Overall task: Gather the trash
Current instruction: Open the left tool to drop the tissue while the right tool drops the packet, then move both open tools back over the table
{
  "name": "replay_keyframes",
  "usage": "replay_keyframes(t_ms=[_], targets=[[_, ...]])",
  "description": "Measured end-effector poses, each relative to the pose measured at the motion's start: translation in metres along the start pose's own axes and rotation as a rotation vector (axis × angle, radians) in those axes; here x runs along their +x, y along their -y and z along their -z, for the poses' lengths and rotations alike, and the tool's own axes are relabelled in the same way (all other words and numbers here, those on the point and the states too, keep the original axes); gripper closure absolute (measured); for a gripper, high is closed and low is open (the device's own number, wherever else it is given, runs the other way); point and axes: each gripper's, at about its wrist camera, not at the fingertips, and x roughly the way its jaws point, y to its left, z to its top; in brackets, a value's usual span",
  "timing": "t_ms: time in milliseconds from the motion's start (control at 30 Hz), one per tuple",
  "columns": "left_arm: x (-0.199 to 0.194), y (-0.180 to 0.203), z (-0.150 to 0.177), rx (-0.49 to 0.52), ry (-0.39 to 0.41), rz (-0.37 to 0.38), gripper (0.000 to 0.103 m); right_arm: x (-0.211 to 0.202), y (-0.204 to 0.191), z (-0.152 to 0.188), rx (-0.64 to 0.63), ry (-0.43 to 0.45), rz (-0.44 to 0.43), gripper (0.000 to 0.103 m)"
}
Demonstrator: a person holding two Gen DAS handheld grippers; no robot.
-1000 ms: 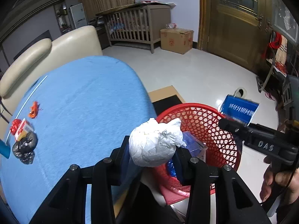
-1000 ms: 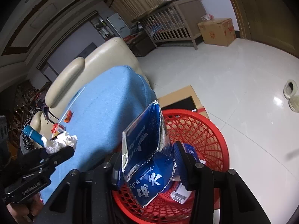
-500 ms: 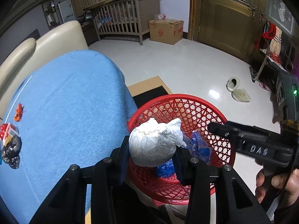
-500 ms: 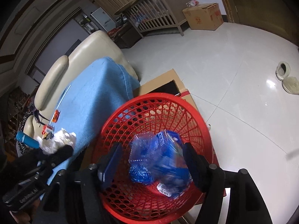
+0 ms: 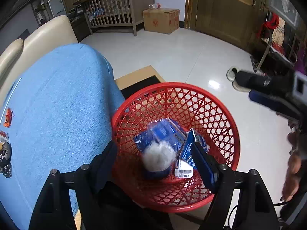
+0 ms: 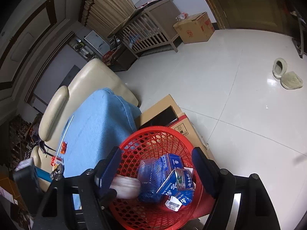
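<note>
Left hand-held gripper (image 5: 155,164) sits at the lower centre of its frame over the red basket (image 5: 226,113), jaws spreading and pinching nothing. The white paper wad (image 5: 158,156) appears blurred between them, inside the basket beside blue cartons (image 5: 168,132). Right hand-held gripper (image 6: 156,164), lower centre of its frame, is likewise widening, empty, above the same basket. Small scraps (image 5: 7,115) remain on the blue surface (image 5: 57,105) at left.
</note>
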Motion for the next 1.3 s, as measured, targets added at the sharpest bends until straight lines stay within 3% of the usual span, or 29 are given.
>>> replay_keyframes(t_ms=[333,633,1000,1300], targets=[[-0.030,-0.058,0.015,-0.142,0.063,-0.016,0.023,0.007,-0.030,0.002,-0.067,-0.023,0.029,0.021],[-0.062,-0.139,0.061,-0.320,0.111,-0.096,0.023,0.042,-0.097,0.030,-0.217,-0.140,0.029,0.020],[-0.092,-0.279,0.145,-0.683,0.142,-0.191,0.023,0.088,-0.199,0.092,-0.455,-0.261,-0.019,0.020],[-0.091,-0.377,0.154,-0.937,0.163,-0.226,0.022,0.105,-0.269,0.138,-0.675,-0.317,-0.038,0.020]])
